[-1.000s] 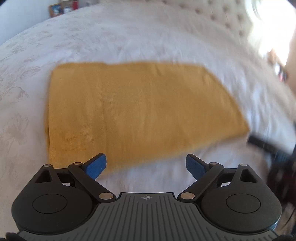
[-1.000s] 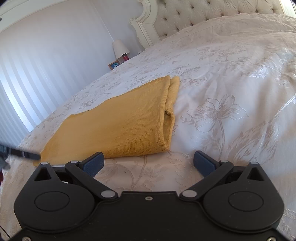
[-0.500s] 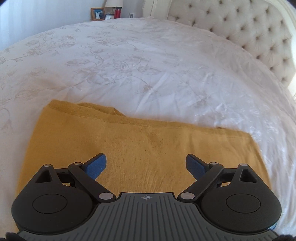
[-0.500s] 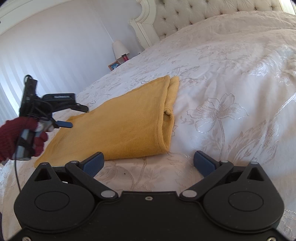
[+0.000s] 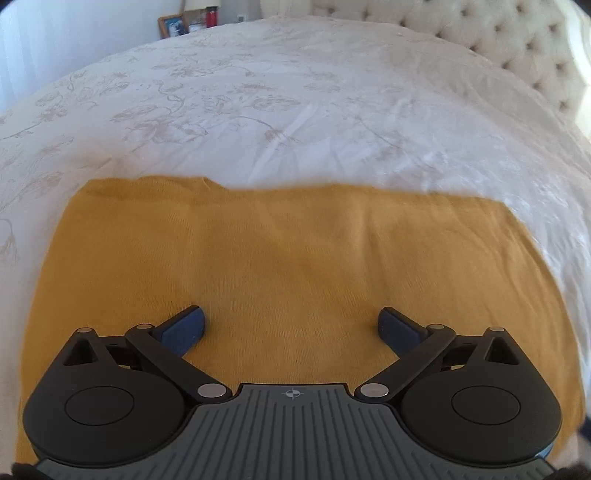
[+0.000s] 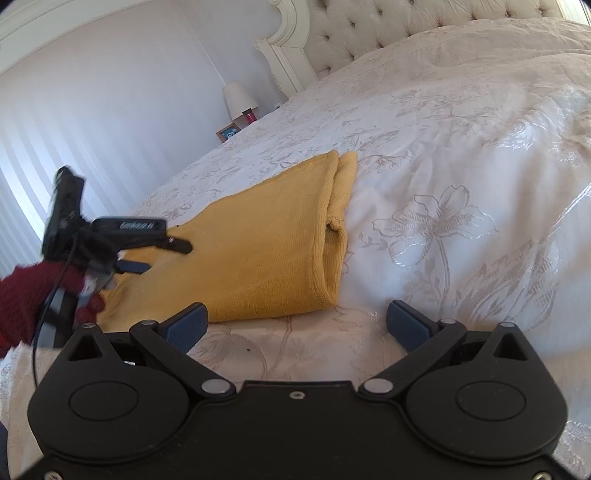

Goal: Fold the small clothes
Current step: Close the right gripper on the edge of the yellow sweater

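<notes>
A mustard-yellow knitted garment (image 5: 288,258) lies folded flat on the white flowered bedspread (image 5: 295,110). My left gripper (image 5: 291,326) hangs over its near part, jaws opening wide, nothing between the blue pads. In the right wrist view the same garment (image 6: 258,240) shows its folded edge toward me. The left gripper (image 6: 155,251) appears there at the garment's left end, held by a hand in a dark red sleeve (image 6: 26,299). My right gripper (image 6: 297,325) stands open above the bedspread (image 6: 461,184), just short of the garment's near edge, holding nothing.
A tufted cream headboard (image 6: 388,29) runs along the far side of the bed. A bedside stand beyond the bed carries a lamp (image 6: 236,98), a red bottle (image 6: 251,116) and a framed picture (image 6: 229,133). Striped wall behind.
The left gripper has come in over the garment and lower, so the cloth now fills the space under its fingers, and its jaws stand slightly wider. The right gripper has kept still.
</notes>
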